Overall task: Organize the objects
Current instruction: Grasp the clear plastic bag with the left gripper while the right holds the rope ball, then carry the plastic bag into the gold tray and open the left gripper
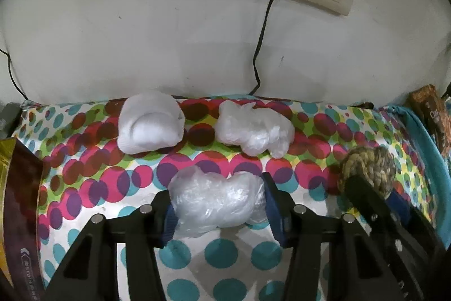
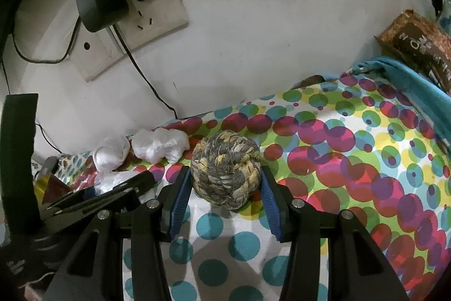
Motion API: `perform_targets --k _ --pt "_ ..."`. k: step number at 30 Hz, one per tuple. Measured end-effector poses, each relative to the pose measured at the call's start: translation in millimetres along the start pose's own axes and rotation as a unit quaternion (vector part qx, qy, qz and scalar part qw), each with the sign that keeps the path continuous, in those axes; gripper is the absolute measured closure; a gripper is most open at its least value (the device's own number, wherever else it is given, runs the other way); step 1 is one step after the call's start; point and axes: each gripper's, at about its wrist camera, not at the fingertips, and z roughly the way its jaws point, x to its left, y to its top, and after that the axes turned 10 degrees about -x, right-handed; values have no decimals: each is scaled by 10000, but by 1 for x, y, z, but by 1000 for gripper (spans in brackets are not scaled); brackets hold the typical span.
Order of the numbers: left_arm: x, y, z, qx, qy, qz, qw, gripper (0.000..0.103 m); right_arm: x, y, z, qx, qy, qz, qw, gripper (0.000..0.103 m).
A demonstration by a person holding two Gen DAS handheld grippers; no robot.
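Left hand-held gripper [image 1: 218,205] clasps a plastic bag [image 1: 217,202]; right hand-held gripper [image 2: 225,188] clasps a rope ball [image 2: 225,168].

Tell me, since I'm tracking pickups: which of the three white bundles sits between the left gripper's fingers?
The crinkly clear-plastic bundle nearest the camera, between the left gripper fingers. The smooth white bundle and other plastic bundle lie by the wall.

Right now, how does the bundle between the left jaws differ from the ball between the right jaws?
The plastic bag bundle is crinkled, translucent white film with a lumpy, wide shape; the rope ball is braided grey and yellow cord, round and firm-looking. The bundle lies nearer the two white bundles by the wall; the ball sits apart, to their right. Both rest on the dotted cloth, each framed by blue pads.
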Motion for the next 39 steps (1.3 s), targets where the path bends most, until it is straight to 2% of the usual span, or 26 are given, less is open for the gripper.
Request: perform_targets --k 8,12,17,18,20,23,26,28,33,36,39 --pt "-1 -9 -19 -65 112 -102 9999 50 4 1 4 9 -28 -48 10000 58" --pt "13 -6 -37 -152 244 -250 9993 50 8 1 5 14 -27 -103 9999 58" --pt "27 -7 -89 -300 469 -290 9980 50 14 0 5 24 -31 -215 9998 58" --pt "48 15 -82 -323 467 -326 9979 50 15 0 5 27 -32 -226 9997 58" --pt "64 19 -105 -400 498 -379 9972 50 16 -1 5 34 -18 -252 9997 58" --pt "96 19 -142 -554 744 -431 9948 50 17 -1 5 24 -21 -284 9996 58" --pt "135 7 -175 -547 1076 -580 9910 50 19 -2 5 17 -36 -338 9994 58" --pt "158 -1 -187 -519 1159 -761 9890 50 20 -3 7 24 -46 -361 9993 58" --pt "209 -29 -202 -302 1652 -1124 9794 50 25 -4 5 -10 -63 -490 9988 58" --pt "232 -46 -207 -220 1641 -1552 9739 50 25 -4 6 -11 -51 -497 9988 58" --pt "244 -60 -210 -122 1648 -1743 9707 50 27 -4 6 -4 -33 -500 9987 58"
